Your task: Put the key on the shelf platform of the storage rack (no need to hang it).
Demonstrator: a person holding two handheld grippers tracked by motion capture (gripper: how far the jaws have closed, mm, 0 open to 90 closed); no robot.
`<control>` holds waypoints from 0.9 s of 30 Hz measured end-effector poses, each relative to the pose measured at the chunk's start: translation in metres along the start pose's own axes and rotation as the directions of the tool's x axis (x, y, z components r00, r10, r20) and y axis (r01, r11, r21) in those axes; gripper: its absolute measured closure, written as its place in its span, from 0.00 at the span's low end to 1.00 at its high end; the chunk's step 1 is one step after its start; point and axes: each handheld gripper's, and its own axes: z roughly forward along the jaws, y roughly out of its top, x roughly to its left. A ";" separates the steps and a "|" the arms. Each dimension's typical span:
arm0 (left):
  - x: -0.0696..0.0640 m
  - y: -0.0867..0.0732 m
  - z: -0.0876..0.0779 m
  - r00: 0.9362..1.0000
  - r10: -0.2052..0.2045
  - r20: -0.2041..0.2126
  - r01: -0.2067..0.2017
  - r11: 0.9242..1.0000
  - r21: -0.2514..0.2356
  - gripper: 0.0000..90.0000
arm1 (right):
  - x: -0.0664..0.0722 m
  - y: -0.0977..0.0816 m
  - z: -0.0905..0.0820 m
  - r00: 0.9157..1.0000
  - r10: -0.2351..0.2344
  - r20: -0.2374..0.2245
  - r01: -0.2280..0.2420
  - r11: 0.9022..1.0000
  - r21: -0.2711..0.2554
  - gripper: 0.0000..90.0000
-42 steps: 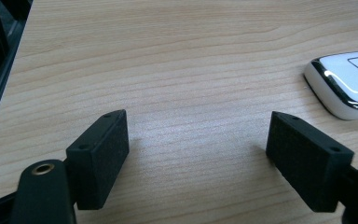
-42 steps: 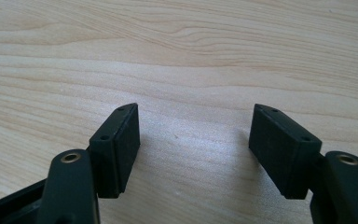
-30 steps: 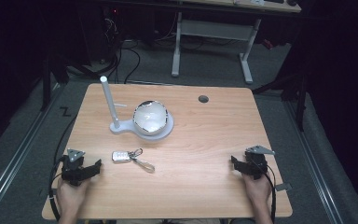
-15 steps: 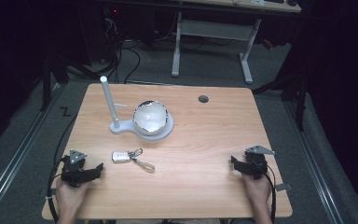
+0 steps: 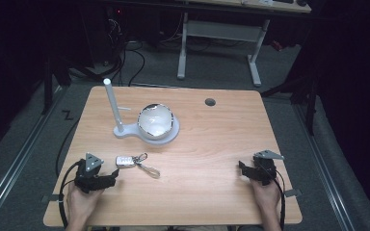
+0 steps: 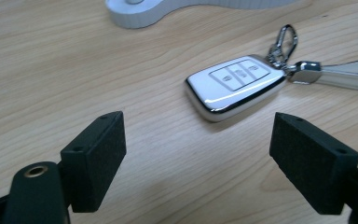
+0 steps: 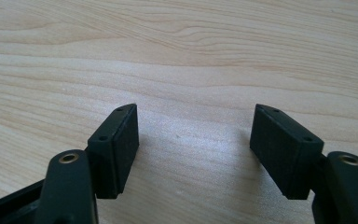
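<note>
A white and chrome car key fob [image 5: 123, 161] [image 6: 235, 85] lies flat on the wooden table [image 5: 207, 139], with a metal clip [image 6: 282, 41] and a grey strap [image 5: 149, 169] trailing to its right. My left gripper [image 5: 110, 179] [image 6: 200, 161] rests on the table just short of the fob, jaws wide open, nothing between them. My right gripper [image 5: 244, 169] [image 7: 193, 144] sits near the table's front right, open over bare wood.
A white stand with an upright post [image 5: 112, 105] and a shiny round bowl [image 5: 155, 120] stands behind the fob; its base edge [image 6: 140, 16] is in the left gripper view. A dark cable hole [image 5: 210, 102] lies at the table's back. A person's hands hold both grippers.
My left gripper has shifted slightly right and forward, toward the key fob. The right gripper has stayed put.
</note>
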 end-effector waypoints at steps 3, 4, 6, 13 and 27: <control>-0.005 0.004 0.003 1.000 0.022 0.008 -0.022 1.000 0.006 0.19 | 0.000 0.000 0.000 1.000 0.000 0.000 0.000 1.000 0.000 0.37; -0.006 0.006 0.004 1.000 0.027 0.011 -0.027 1.000 0.010 0.19 | 0.000 0.000 0.000 1.000 0.000 0.000 0.000 1.000 0.000 0.37; -0.007 0.008 0.006 0.999 0.037 0.015 -0.037 0.999 0.013 0.18 | 0.000 0.000 0.000 1.000 -0.001 0.000 0.001 1.000 0.000 0.37; -0.009 0.018 0.014 0.998 0.061 0.032 -0.062 0.998 0.016 0.17 | 0.000 0.000 0.000 1.000 0.000 0.000 0.000 1.000 0.001 0.37; -0.009 0.037 0.045 0.987 0.133 0.087 -0.140 0.987 0.080 0.13 | 0.001 0.000 0.000 1.000 0.000 0.001 0.000 1.000 0.001 0.37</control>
